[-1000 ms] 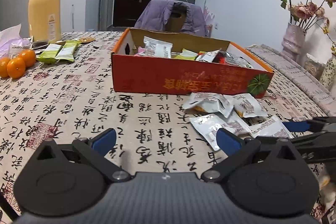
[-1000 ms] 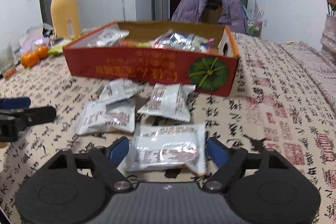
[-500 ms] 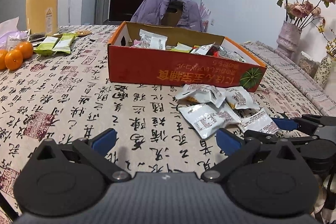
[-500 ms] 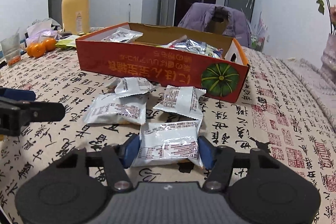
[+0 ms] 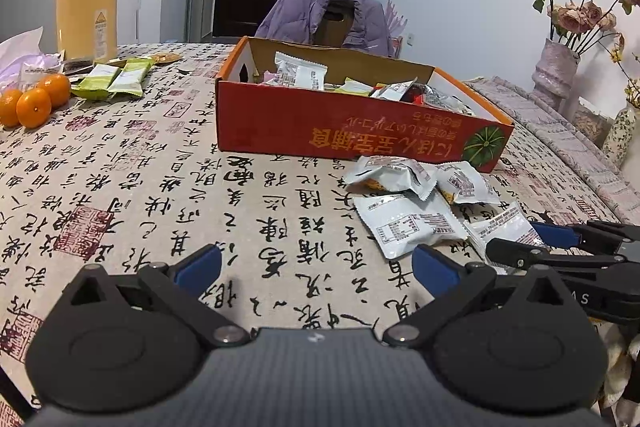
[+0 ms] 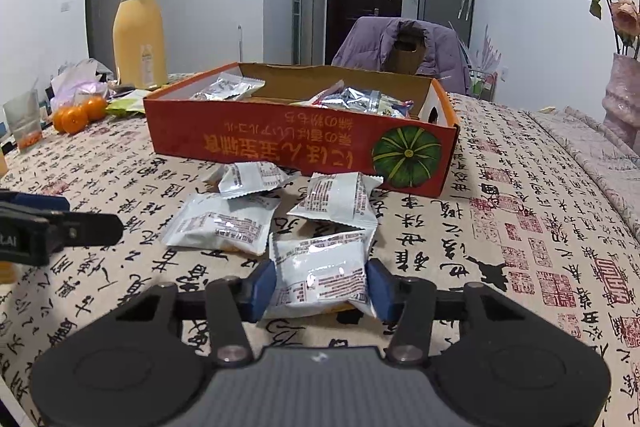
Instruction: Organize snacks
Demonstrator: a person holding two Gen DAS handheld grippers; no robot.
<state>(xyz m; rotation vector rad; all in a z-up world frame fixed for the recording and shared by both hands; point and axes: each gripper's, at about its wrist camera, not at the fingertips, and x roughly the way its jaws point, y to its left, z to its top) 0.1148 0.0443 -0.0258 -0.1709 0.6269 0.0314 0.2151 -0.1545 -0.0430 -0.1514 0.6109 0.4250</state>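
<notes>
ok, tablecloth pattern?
Beige tablecloth printed with black calligraphy characters and red seal stamps. Clearest in the left wrist view.

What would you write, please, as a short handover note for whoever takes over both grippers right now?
Right gripper: jaws closing on the nearest white snack packet, pads against its sides; it looks still on the tablecloth.
Left gripper: open, empty, over bare cloth.
Three more white packets lie loose in front of the red box.
Done: the box already holds several snacks.
Left: lift this packet into the box, then the other three. Green packets sit by the oranges, possibly to sort too.
</notes>
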